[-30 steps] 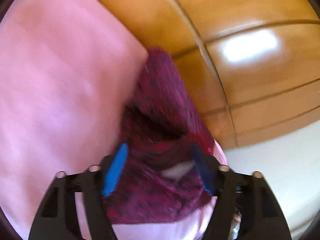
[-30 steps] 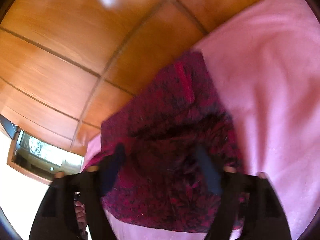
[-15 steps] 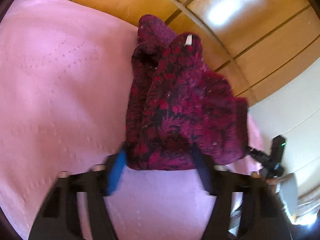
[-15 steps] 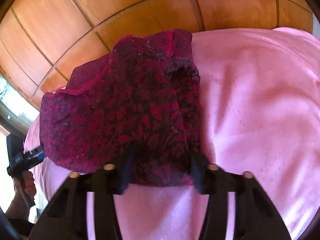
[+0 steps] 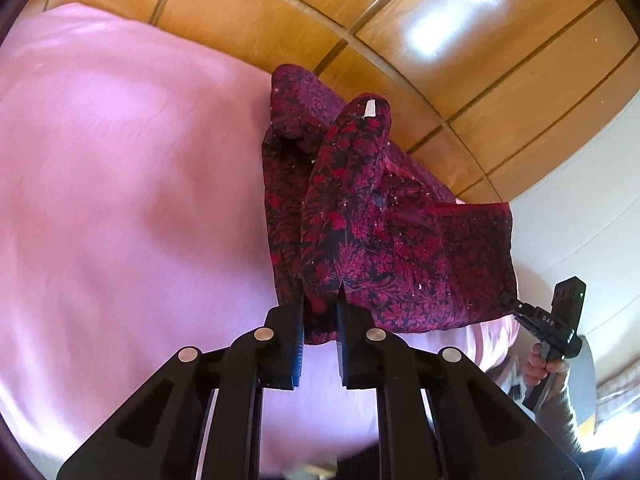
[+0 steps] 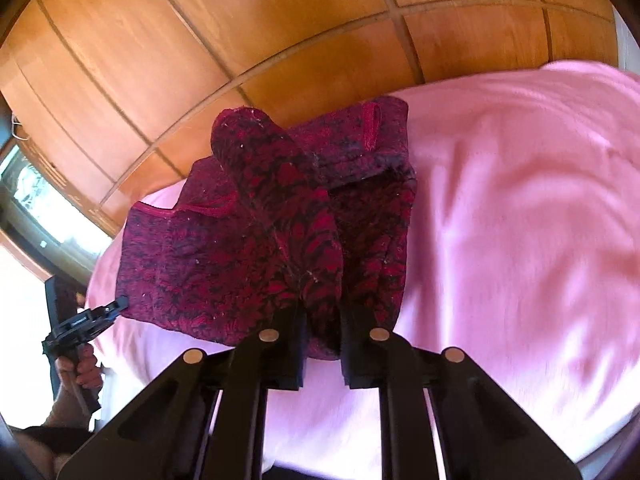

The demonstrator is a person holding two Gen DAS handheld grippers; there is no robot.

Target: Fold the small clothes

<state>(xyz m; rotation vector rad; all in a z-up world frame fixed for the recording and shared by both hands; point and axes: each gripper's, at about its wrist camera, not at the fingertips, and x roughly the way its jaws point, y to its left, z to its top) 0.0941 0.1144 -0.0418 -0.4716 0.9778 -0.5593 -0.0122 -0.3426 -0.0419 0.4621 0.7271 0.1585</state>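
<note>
Cloth [image 5: 384, 240] in dark red lies bunched on the pink blanket [image 5: 120, 200] by the wood wall [image 5: 480, 40]. Left gripper [image 5: 320, 300] pinches its near edge. Right gripper [image 6: 322, 312] pinches the other end.

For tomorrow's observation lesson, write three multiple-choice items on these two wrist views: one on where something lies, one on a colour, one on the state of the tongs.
1. Where does the garment lie?
A. on the pink blanket
B. on a bare wooden floor
C. in a basket

2. What colour is the garment?
A. plain white
B. dark red with black pattern
C. blue stripes

3. What are the left tongs and right tongs doing?
A. both wide open, clear of the cloth
B. only one holds cloth
C. both shut on the garment's near edge

Answers:
1 A: pink blanket shows around the cloth.
2 B: red and black pattern in both views.
3 C: cloth is pinched between each pair of fingers.
</note>
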